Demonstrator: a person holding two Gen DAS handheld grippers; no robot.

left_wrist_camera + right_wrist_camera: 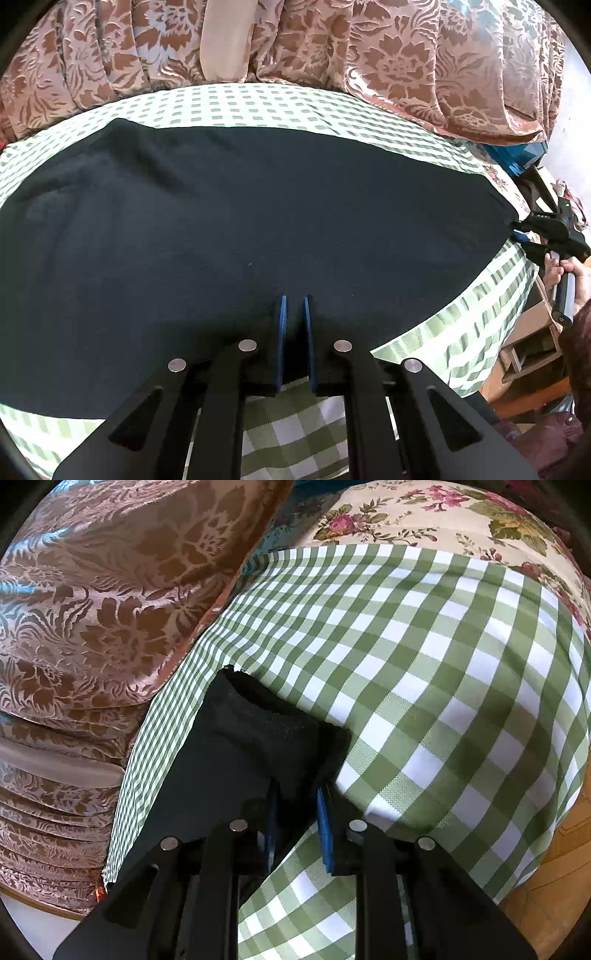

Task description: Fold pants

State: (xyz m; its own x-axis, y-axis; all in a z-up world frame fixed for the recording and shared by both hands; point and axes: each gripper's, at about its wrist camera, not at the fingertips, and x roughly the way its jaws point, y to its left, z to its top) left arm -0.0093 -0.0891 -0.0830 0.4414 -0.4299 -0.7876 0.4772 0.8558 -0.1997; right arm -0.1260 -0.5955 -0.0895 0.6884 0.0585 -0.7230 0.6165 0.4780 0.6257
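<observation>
**Both grippers pinched the pants' near edge**

The black pants [236,221] lay flat on the checked cloth [461,332]. The left hand-held gripper [294,306] was clamped on the near hem. The right hand-held gripper [295,794] pinched a bunched corner at the pants' end, by a brown floral cover [92,609].

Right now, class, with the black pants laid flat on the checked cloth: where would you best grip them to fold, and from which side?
Grip the black pants along the near hem edge and the end corner, approaching from the table's near side: those edges are free, overhanging checked cloth.
</observation>
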